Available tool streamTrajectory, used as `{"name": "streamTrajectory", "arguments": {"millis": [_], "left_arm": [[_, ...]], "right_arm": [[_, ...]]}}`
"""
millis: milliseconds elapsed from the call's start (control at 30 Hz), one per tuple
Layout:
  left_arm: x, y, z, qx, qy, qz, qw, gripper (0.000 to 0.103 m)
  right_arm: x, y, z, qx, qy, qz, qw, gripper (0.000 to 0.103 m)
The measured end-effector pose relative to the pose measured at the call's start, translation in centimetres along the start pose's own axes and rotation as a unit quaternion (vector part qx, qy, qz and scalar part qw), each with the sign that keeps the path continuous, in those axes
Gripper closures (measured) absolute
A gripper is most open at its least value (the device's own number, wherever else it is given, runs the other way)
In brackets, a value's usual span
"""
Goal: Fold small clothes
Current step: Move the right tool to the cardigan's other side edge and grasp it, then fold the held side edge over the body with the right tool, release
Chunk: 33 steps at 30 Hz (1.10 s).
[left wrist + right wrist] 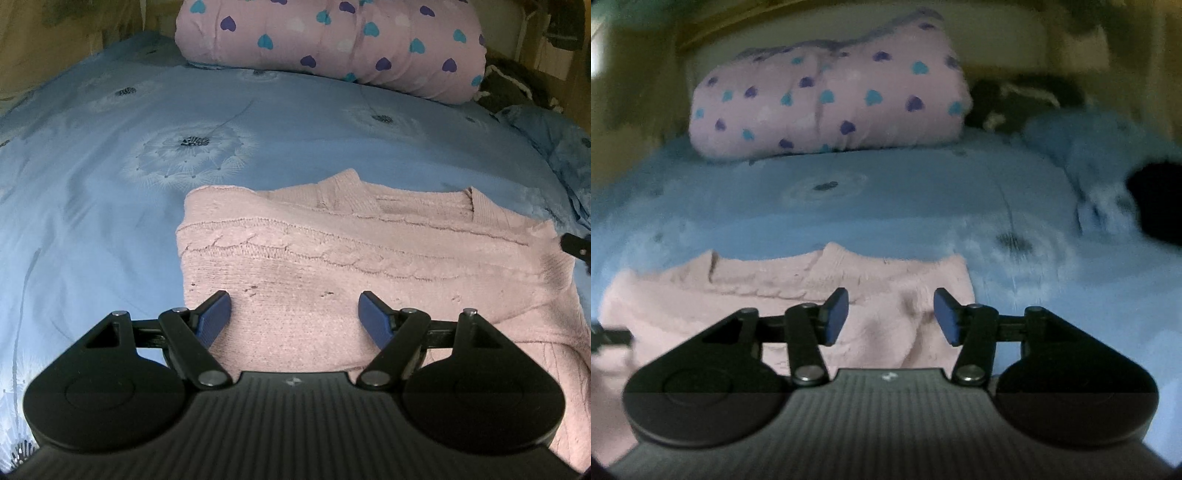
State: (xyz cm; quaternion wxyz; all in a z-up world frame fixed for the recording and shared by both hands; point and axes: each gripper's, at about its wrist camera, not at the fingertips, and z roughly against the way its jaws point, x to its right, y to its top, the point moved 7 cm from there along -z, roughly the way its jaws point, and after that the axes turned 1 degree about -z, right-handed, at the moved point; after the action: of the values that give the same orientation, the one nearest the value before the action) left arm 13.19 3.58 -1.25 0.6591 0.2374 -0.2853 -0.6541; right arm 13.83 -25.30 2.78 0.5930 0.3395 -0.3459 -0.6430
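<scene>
A pale pink knitted sweater (332, 254) lies flat on the blue bedsheet (110, 166), partly folded, neckline toward the pillow. My left gripper (294, 314) is open and empty, hovering over the sweater's near left part. My right gripper (891, 314) is open and empty over the sweater's right part (775, 295); this view is blurred. The tip of the right gripper shows at the right edge of the left wrist view (578, 247). Part of the left gripper shows at the left edge of the right wrist view (609, 338).
A pink pillow with blue and purple hearts (332, 44) lies at the head of the bed. Dark clothing (509, 88) and bunched blue bedding (1100, 155) sit at the far right. A dark object (1156, 203) is at the right edge.
</scene>
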Motion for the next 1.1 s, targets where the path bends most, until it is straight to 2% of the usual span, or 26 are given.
{"name": "streamTrajectory", "arguments": {"millis": [167, 267, 300, 333, 400, 467, 533, 600, 767, 900, 1000, 1100], "left_arm": [[0.1, 0.0, -0.1, -0.001, 0.001, -0.001, 1.0000, 0.023], [0.2, 0.0, -0.1, 0.000, 0.001, -0.003, 1.0000, 0.023], [0.2, 0.0, -0.1, 0.000, 0.001, -0.003, 1.0000, 0.023], [0.2, 0.0, -0.2, 0.001, 0.000, -0.002, 1.0000, 0.023], [0.2, 0.0, -0.2, 0.003, -0.001, -0.001, 1.0000, 0.023], [0.2, 0.0, -0.1, 0.008, -0.004, 0.000, 1.0000, 0.023], [0.2, 0.2, 0.2, 0.016, -0.008, 0.001, 0.9998, 0.023], [0.3, 0.4, 0.4, 0.024, -0.011, 0.001, 0.9997, 0.023], [0.4, 0.6, 0.0, 0.027, -0.005, -0.003, 0.9996, 0.023], [0.6, 0.5, -0.9, 0.030, 0.019, -0.018, 0.9992, 0.023], [0.5, 0.4, -1.6, 0.029, 0.038, -0.032, 0.9984, 0.023], [0.3, 0.3, -1.8, 0.028, 0.038, -0.032, 0.9984, 0.023]], "right_arm": [[-2.4, -0.2, -2.1, -0.009, -0.028, 0.108, 0.994, 0.050], [-2.8, -0.9, -3.4, -0.043, -0.038, 0.138, 0.989, 0.051], [-2.7, -1.1, -3.7, -0.052, -0.036, 0.135, 0.989, 0.056], [-2.8, -1.3, -3.6, -0.057, -0.025, 0.125, 0.990, 0.073], [-2.5, -1.5, -3.6, -0.072, 0.000, 0.092, 0.993, 0.086], [-2.0, -1.4, -3.4, -0.080, 0.023, 0.049, 0.995, 0.094], [-1.2, -1.0, -3.3, -0.083, 0.048, -0.005, 0.995, 0.095], [0.1, -0.1, -2.6, -0.069, 0.065, -0.061, 0.994, 0.095], [4.6, 2.3, -0.9, -0.025, 0.076, -0.185, 0.979, 0.095], [6.2, 1.3, -1.7, -0.033, 0.046, -0.177, 0.983, 0.095], [6.2, -0.9, -3.5, -0.067, 0.051, -0.165, 0.983, 0.095], [5.8, -2.1, -4.2, -0.064, 0.047, -0.140, 0.987, 0.093]]}}
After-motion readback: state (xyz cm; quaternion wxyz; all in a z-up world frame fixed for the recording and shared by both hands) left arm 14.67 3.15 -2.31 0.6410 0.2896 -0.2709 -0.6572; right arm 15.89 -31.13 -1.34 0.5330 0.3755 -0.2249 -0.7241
